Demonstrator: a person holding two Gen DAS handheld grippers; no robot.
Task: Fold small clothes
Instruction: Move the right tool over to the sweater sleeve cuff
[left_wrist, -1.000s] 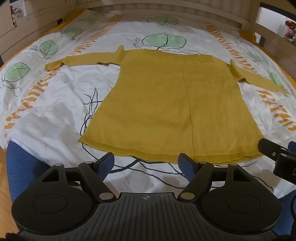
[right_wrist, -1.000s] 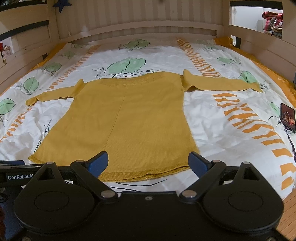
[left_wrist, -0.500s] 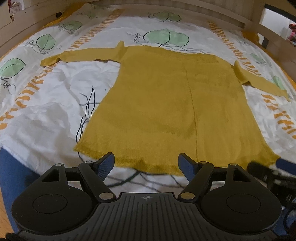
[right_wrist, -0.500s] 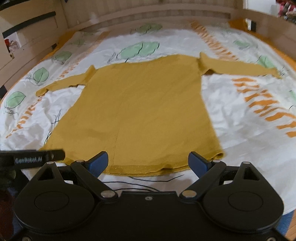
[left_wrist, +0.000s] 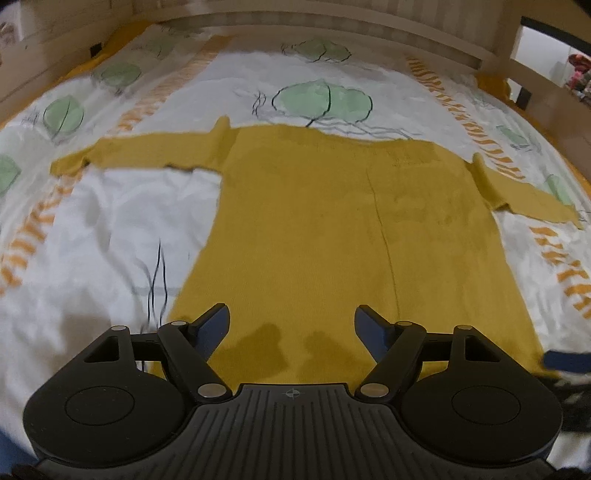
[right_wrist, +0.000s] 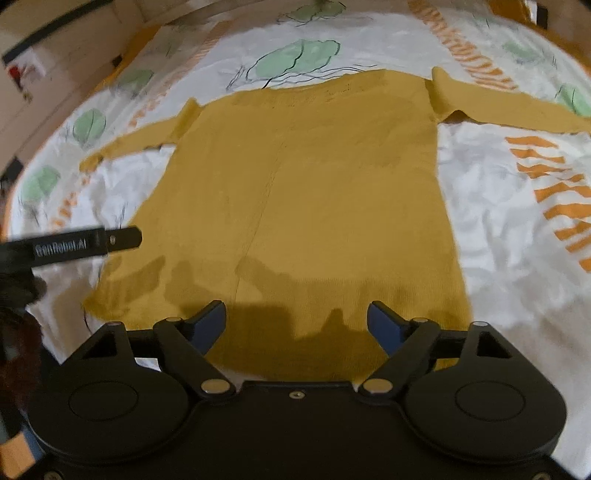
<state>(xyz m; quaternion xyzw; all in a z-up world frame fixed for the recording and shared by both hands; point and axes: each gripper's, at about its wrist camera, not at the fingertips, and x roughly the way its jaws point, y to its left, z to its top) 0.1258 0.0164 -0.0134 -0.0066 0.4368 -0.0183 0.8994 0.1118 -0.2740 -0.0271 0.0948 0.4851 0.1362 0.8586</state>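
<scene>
A mustard-yellow knit sweater (left_wrist: 332, 229) lies flat on the bed, hem toward me, both sleeves spread out sideways. It also shows in the right wrist view (right_wrist: 306, 184). My left gripper (left_wrist: 291, 328) is open and empty, hovering over the hem's left half. My right gripper (right_wrist: 295, 325) is open and empty, over the hem's right half. The left gripper's side shows in the right wrist view (right_wrist: 85, 245) over the sweater's lower left edge. A blue fingertip (left_wrist: 567, 360) of the right gripper shows at the lower right of the left wrist view.
The bed has a white duvet (left_wrist: 92, 229) with green leaves and orange stripes. A wooden bed frame (left_wrist: 332, 27) runs around the far and side edges.
Both grippers have moved forward and down, from short of the hem to over it. Both stay open. The sweater has not moved.
</scene>
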